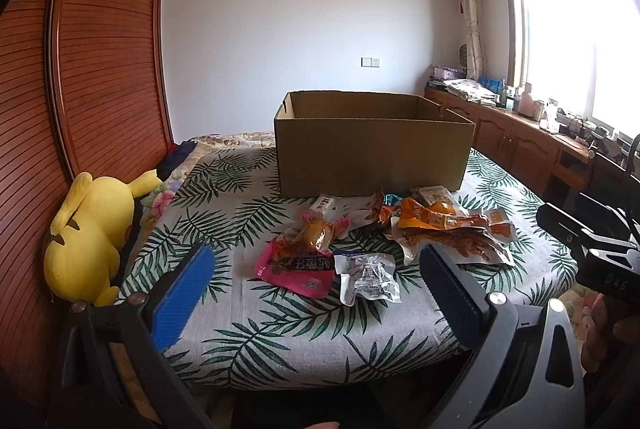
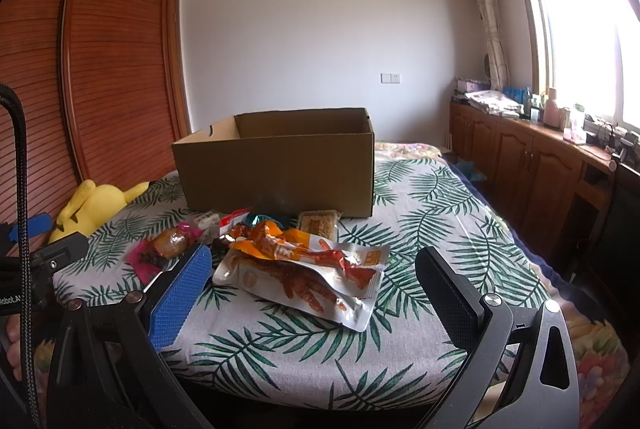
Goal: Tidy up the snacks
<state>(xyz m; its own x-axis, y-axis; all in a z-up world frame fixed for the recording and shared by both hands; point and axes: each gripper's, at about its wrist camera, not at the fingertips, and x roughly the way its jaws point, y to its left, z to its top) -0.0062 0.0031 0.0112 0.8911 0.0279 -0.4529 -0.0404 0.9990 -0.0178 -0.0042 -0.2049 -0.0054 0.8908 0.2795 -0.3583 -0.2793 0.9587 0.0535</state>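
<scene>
1. Left wrist view: the left gripper [image 1: 316, 269] hovers above the leaf-print cloth [image 1: 280, 341] with its jaws wide apart and nothing between them; the lower parts of both fingers run off the bottom edge.
2. Just beyond its fingertips lie a pink packet [image 1: 294, 267] and a clear crinkled packet [image 1: 368, 277], side by side; their printing is too small to read.
3. Right wrist view: the right gripper [image 2: 314, 269] also has its jaws spread, holding nothing, with a clear chicken-feet packet [image 2: 298, 285] lying on the cloth between and ahead of the fingers.
4. An orange packet [image 2: 304, 249] overlaps the far edge of that clear one, and a square brown snack [image 2: 318, 223] sits just behind it.
5. Further snacks in the heap overlap each other, so their outlines are hard to separate.
6. Behind the heap stands an open cardboard box [image 2: 280, 169]; its near wall hides the floor inside, so I cannot tell whether anything is in it.
7. A yellow plush toy [image 1: 86, 237] lies at the cloth's left edge against the slatted wooden wardrobe [image 1: 80, 69], face hidden.
8. A wooden cabinet [image 2: 532, 165] lines the window side, with its cluttered top washed out by glare.
</scene>
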